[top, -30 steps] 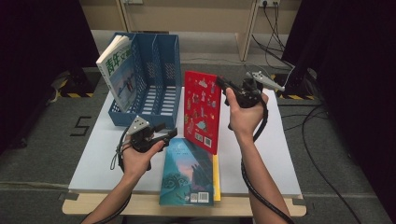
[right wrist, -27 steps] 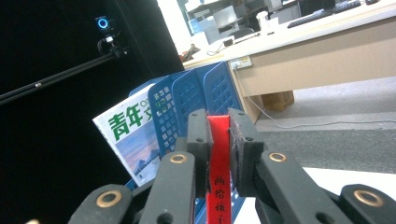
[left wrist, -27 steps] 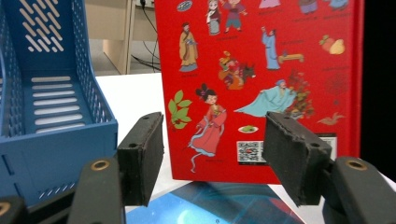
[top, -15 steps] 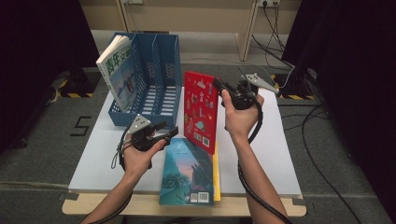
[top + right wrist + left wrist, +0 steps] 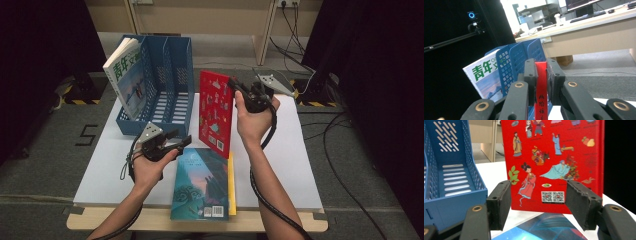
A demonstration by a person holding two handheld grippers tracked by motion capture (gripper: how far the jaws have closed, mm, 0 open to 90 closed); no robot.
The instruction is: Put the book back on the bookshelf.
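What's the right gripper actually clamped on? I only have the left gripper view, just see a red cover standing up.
Observer: The right gripper is shut on the red book, pinching its spine from above.
Operator: Left jaws on anything?
Observer: No. In the high view the left gripper sits open by the blue file rack, short of the book.
Operator: Rack empty?
Observer: Not quite. A magazine with green lettering leans in its leftmost slot.
Operator: What's the teal thing under my jaws?
Observer: A teal book lying flat at the near table edge, over something yellow.
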